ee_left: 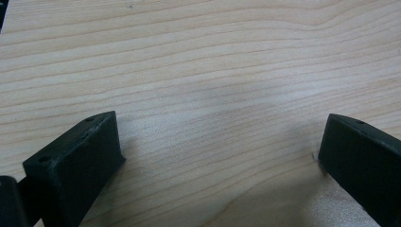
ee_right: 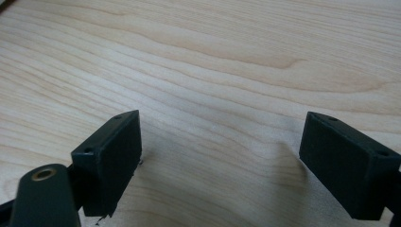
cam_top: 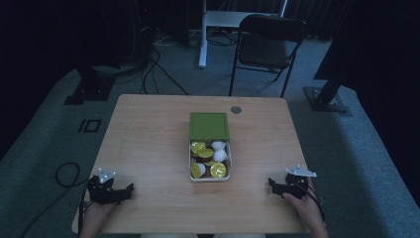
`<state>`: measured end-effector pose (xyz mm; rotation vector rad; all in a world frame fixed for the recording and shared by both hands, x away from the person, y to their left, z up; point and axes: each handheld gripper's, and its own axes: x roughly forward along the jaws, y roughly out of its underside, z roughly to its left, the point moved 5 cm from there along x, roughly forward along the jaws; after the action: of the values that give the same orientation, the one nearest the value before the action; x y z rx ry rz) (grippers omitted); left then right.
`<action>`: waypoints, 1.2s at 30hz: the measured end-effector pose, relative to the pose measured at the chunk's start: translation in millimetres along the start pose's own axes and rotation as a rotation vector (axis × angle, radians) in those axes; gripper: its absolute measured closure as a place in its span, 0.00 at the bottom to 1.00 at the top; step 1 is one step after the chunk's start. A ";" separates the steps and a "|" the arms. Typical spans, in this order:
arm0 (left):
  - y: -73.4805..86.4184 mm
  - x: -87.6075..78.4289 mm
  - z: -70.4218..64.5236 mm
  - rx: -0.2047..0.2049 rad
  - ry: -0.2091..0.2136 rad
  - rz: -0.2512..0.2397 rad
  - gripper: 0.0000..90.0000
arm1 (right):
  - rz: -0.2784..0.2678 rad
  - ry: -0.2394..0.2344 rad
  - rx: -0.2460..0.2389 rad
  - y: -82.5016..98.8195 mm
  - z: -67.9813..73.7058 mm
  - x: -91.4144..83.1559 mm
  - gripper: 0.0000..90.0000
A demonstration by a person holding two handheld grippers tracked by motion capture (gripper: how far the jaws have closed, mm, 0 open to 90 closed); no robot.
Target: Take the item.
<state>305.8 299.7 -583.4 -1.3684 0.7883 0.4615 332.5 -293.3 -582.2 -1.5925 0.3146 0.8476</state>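
— Where is the box of capsules (cam_top: 210,159) found?

— It is seen at the middle of the wooden table (cam_top: 148,144), its green lid (cam_top: 209,125) laid just behind it.

— And the grippers?

— The left gripper (cam_top: 130,190) and right gripper (cam_top: 271,183) are held at the near corners, well apart from the box; the jaws of both are spread, with nothing gripped.

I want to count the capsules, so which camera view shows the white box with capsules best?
The high view: the white box lies mid-table, open, yellow and white capsules inside, green lid just behind it. The left gripper view and right gripper view show bare wood between open jaws.
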 end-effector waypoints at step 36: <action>0.0 0.0 0.0 0.000 0.000 0.000 0.00 | -0.095 -0.054 0.050 -43.2 11.0 -24.5 0.15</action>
<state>305.7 299.7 -583.3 -1.3680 0.7887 0.4616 339.2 -279.8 -533.6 -1.5237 0.2183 0.8026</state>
